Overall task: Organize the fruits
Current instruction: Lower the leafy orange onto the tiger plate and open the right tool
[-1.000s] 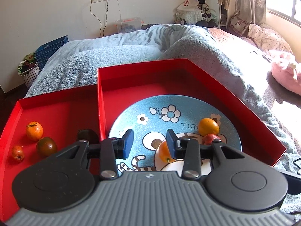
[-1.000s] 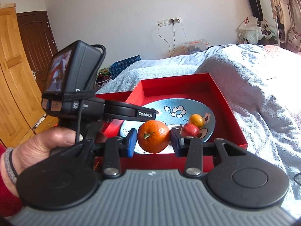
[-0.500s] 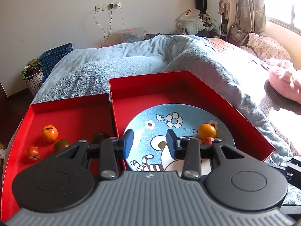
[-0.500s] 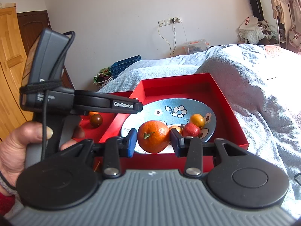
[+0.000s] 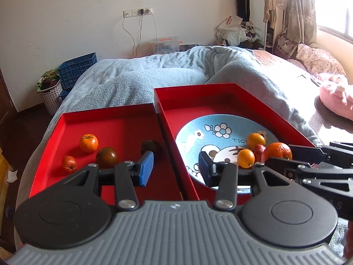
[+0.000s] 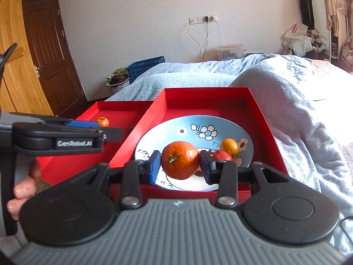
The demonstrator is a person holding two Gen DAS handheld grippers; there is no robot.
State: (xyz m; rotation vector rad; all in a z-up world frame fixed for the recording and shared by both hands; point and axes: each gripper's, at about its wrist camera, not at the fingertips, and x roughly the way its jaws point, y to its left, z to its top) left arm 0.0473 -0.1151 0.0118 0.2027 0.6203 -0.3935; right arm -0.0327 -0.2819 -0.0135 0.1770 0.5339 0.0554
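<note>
Bed covered by a blue-grey blanket [image 5: 136, 84]. Blue crate [image 5: 77, 69] set against the white wall, a white basket [image 5: 50, 92] just beside it. Socket strip [image 5: 138, 12] mounted on the wall, cables hung below. Clear storage box [image 5: 165, 44] placed behind the bed. Pink cushion [image 5: 336, 98] laid at right. Wooden doors [image 6: 26, 55] seen at left. Curtain [image 5: 295, 11] hung by the window.

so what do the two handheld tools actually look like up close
Both match: a ribbed grey body, two round black discs, black linkage arms with silver pivot bolts, and blue pads on the fingers. The left tool, seen side-on from the right wrist camera, carries white "GenRobot.AI" lettering on its black arm. No sleeve shows now.
</note>
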